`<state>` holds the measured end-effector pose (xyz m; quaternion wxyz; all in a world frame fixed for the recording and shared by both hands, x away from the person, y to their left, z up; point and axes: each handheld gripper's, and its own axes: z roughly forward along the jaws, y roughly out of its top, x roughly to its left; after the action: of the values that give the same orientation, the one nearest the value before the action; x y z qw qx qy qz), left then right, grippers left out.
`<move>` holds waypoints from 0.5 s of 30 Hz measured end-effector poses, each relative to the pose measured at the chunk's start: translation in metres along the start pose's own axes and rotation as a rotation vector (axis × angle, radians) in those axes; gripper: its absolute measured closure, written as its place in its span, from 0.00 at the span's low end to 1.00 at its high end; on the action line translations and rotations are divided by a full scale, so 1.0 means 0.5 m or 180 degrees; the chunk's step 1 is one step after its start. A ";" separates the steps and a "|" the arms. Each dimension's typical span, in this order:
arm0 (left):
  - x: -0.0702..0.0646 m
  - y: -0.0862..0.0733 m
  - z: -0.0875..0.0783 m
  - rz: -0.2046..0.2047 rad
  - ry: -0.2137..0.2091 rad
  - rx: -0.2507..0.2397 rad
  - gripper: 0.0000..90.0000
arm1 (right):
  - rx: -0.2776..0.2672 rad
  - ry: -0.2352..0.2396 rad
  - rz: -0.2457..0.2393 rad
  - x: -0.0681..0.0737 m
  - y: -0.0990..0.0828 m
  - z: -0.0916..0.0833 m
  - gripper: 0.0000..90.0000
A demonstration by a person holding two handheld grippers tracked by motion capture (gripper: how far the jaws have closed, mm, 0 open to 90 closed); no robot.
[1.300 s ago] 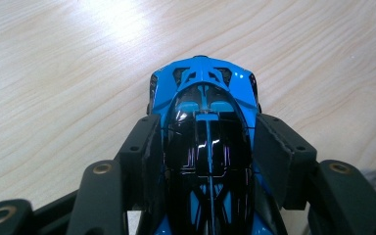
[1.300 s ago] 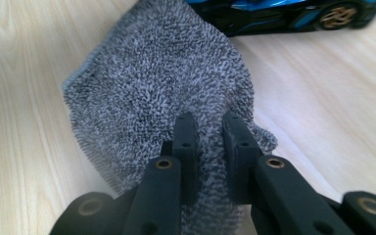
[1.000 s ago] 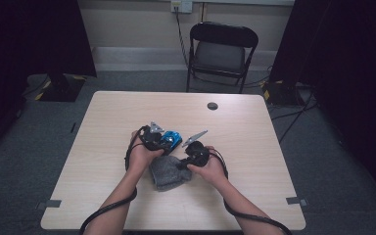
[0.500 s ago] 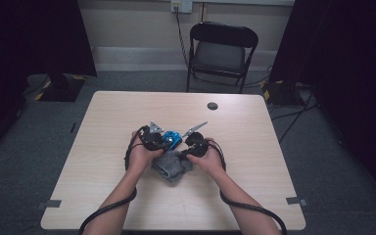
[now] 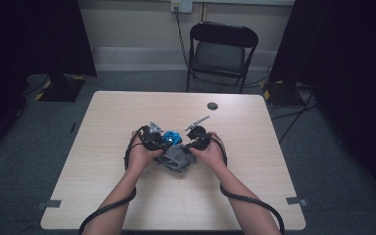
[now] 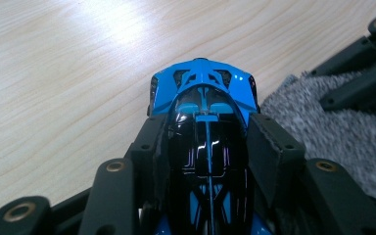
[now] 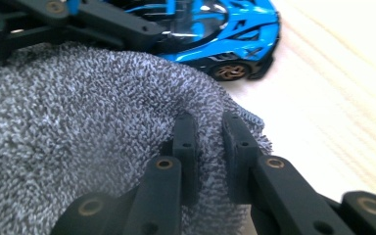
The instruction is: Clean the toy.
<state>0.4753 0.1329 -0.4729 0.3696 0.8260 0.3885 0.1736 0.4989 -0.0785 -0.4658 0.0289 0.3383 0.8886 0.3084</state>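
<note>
**Car clamped, cloth brought up beside it**

From the high view, the right gripper (image 5: pixel 192 141) has slid in from the right since a second ago and now sits close to the left gripper (image 5: pixel 162 143), where earlier the two stood a little further apart. The grey cloth (image 5: pixel 175 159) has bunched up under both hands, just at six o'clock of the toy car (image 5: pixel 170 138). The left hand has stayed put near the middle of the worktop (image 5: pixel 254 161). I'd judge the holding is settled and the wiping is about to start.

In the left gripper view, the jaws have just been closing, and they are now clamped on the flanks of the toy car (image 6: pixel 203 122), one pad on each side of its dark canopy. Its blue nose points to twelve o'clock over the bare wood, with the cloth (image 6: pixel 338 132) at three o'clock.

In the right gripper view, the jaws are pinched nearly together on a fold of the cloth (image 7: pixel 78 127). The toy car (image 7: pixel 225 34) stands at one o'clock, glossy blue with black trim and bronze wheels, wheels down on the worktop, touching the cloth's edge.
</note>
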 end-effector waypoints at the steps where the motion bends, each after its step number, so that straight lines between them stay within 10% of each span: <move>1: 0.000 0.000 0.000 0.0003 0.0000 -0.0005 0.58 | 0.0000 0.0000 0.0000 0.000 0.000 0.000 0.87; 15: 0.000 -0.001 -0.001 0.0014 0.0021 -0.0017 0.58 | -0.0019 -0.0222 0.0207 -0.050 0.008 -0.009 0.87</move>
<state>0.4747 0.1332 -0.4732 0.3701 0.8253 0.3874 0.1781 0.5191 -0.0940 -0.4637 0.0508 0.3775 0.8747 0.2998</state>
